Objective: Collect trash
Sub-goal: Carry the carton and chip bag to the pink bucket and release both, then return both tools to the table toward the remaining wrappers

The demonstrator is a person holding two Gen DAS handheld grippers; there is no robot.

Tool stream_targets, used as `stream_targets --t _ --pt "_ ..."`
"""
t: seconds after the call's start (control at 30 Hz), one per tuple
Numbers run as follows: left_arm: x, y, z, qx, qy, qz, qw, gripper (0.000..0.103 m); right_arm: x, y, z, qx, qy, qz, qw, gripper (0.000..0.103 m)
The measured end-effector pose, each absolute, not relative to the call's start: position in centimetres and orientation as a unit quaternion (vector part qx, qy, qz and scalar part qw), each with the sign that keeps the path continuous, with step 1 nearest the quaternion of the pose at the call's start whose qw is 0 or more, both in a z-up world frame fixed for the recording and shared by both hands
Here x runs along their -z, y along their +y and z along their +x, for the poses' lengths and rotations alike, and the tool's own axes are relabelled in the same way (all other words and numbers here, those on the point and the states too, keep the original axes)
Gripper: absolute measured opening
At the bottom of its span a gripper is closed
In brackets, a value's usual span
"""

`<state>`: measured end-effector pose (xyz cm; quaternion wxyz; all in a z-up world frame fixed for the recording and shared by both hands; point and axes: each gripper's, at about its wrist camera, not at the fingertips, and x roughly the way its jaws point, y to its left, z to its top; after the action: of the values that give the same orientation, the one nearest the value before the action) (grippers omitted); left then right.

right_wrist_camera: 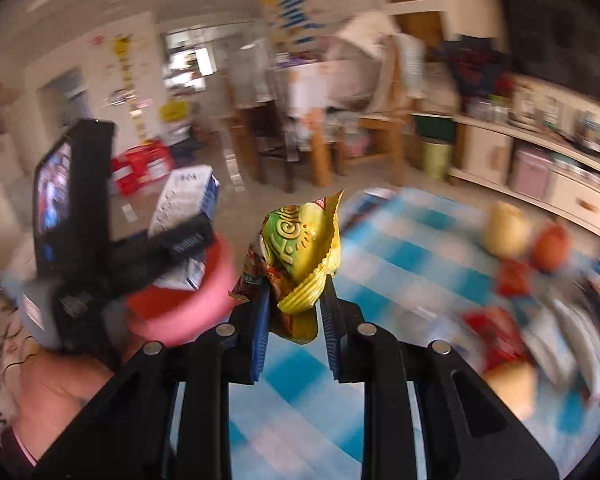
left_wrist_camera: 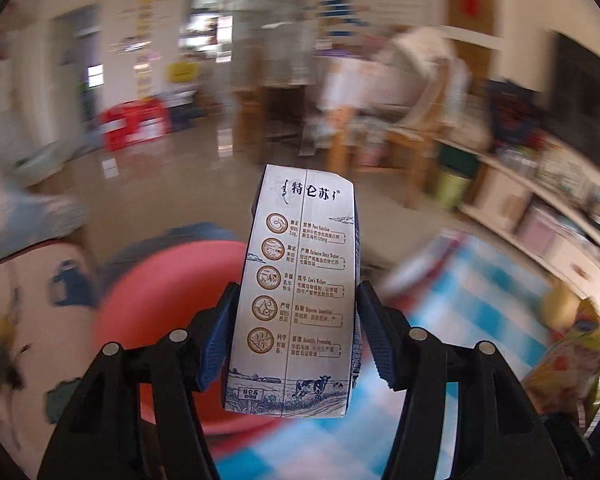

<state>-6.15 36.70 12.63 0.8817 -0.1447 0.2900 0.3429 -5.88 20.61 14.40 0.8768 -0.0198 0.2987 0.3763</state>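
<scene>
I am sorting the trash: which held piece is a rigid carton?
The white milk carton in the left gripper; the right gripper pinches a crumpled yellow-green snack wrapper.

The left gripper (left_wrist_camera: 296,300) is raised, its blue-padded fingers (left_wrist_camera: 216,336) pressed against both sides of a carton (left_wrist_camera: 300,280). The right gripper (right_wrist_camera: 294,300) is likewise lifted, pinching a wrapper (right_wrist_camera: 300,256). In the right wrist view the left hand (right_wrist_camera: 48,392) grips its handle.

Setting: lived-in home, dining/living area. Evidence — wooden chairs (right_wrist_camera: 380,140) around a cluttered dining table (left_wrist_camera: 364,76), blue-checked tablecloth (right_wrist_camera: 412,256), low white shelving unit (right_wrist_camera: 540,160) packed with household items. Children's posters (left_wrist_camera: 146,32) on wall — all motion-blurred.
</scene>
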Motion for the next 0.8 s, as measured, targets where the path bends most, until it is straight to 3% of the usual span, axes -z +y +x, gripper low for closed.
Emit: stream_targets --t 0.33,0.4,0.43,0.5,0.57,0.67,0.8 --pt "-9.4 46.4 -8.6 -0.438 0.325 -0.263 0.796 0.061 -11.1 34.2 -3.1 -0.492 0.352 -0.043 0.795 0.028" --pt "-9.2 46.9 -8.5 -0.440 0.330 -0.261 0.793 0.075 -10.4 35.0 -2.8 -0.496 0.362 -0.040 0.788 0.043" --pt "-9.1 46.6 -8.7 -0.439 0.332 -0.260 0.793 0.079 -10.1 35.1 -2.6 -0.489 0.368 -0.043 0.790 0.048" --pt "-9.2 46.5 -8.5 -0.444 0.334 -0.252 0.793 0.084 -10.2 33.8 -2.2 -0.464 0.367 -0.037 0.805 0.068" --pt "-9.4 46.1 -8.2 -0.439 0.328 -0.250 0.798 0.086 -10.7 31.7 -2.1 -0.450 0.365 -0.013 0.815 0.072" --pt "-9.8 44.8 -8.0 -0.412 0.305 -0.246 0.822 0.088 -11.3 28.3 -2.2 -0.404 0.351 -0.001 0.845 0.087" --pt "-11.0 41.8 -7.9 -0.365 0.236 -0.241 0.868 0.092 -12.0 23.1 -2.8 -0.349 0.333 0.011 0.876 0.093"
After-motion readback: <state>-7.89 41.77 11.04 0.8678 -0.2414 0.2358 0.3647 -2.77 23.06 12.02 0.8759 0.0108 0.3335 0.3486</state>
